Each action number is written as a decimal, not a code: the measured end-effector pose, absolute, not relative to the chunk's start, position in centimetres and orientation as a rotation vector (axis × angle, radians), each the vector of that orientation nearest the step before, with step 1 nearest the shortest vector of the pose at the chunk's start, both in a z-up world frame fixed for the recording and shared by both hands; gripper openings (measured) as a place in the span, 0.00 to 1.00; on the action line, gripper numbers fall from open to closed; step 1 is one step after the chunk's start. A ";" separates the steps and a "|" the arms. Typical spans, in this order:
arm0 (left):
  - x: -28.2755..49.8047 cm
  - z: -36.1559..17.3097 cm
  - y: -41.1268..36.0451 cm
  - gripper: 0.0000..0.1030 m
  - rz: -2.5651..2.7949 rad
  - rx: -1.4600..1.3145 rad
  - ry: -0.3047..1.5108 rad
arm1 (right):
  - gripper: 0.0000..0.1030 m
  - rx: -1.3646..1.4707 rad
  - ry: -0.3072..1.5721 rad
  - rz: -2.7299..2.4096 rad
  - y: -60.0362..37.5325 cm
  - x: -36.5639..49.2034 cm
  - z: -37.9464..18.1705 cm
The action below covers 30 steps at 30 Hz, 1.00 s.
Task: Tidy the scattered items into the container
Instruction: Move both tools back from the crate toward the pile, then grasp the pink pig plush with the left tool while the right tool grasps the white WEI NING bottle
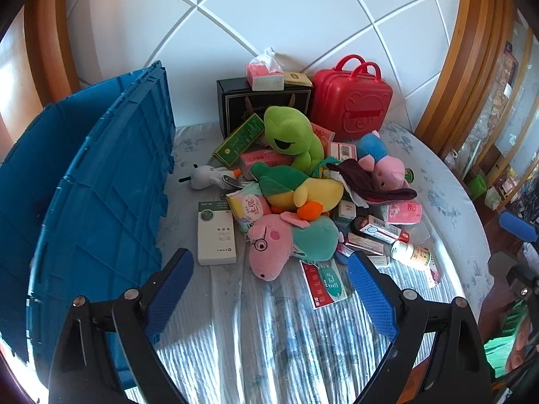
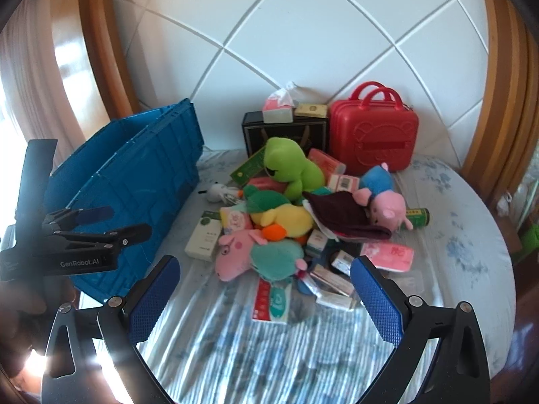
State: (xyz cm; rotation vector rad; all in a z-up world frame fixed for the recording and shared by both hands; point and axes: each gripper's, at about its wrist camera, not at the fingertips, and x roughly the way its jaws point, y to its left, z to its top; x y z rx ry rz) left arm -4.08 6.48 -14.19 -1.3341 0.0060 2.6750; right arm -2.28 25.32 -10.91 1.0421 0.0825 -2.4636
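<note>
Beside blue crate (image 1: 101, 181), heaped toys (image 1: 293, 188)

Bright daylight from left; glare lower left in right wrist view; slight motion blur; heavy fisheye warp, dark corners.

Only one text reads clearly — "GenRobot.AI" in pale letters on the black body of the left gripper (image 2: 91, 224), at the left edge of the right wrist view. A red-and-green flat packet (image 1: 324, 281) at lower centre of the left wrist view bears large white Chinese characters — too distorted to read with confidence. Other box labels are too small.
</note>
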 end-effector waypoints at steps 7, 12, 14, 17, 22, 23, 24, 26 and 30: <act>-6.5 -20.2 9.9 0.91 2.604 -1.442 0.124 | 1.00 1.163 0.066 -2.495 30.7 -4.1 -14.5; -9.0 -24.8 11.4 0.91 2.529 -1.483 0.214 | 1.00 1.235 0.061 -2.501 33.4 -5.2 -17.1; -10.4 -27.1 12.0 0.91 2.474 -1.484 0.287 | 1.00 1.269 0.059 -2.496 34.2 -5.7 -18.4; -12.8 -30.3 12.9 0.91 2.416 -1.479 0.479 | 1.00 1.323 0.062 -2.484 35.3 -6.7 -20.5; -16.0 -33.8 13.6 0.91 2.327 -1.432 0.622 | 1.00 1.395 0.055 -2.476 36.8 -8.7 -24.0; -16.5 -34.3 13.7 0.91 2.309 -1.432 0.639 | 1.00 1.405 0.057 -2.475 37.1 -9.2 -24.7; -17.0 -35.0 13.8 0.91 2.295 -1.431 0.662 | 1.00 1.413 0.064 -2.474 37.4 -9.7 -25.5; -17.6 -35.9 14.2 0.91 2.275 -1.416 0.692 | 1.00 1.433 0.069 -2.463 38.0 -10.7 -27.2; -18.2 -36.9 14.7 0.95 2.237 -1.347 0.718 | 1.00 1.483 0.158 -2.422 38.6 -13.0 -31.1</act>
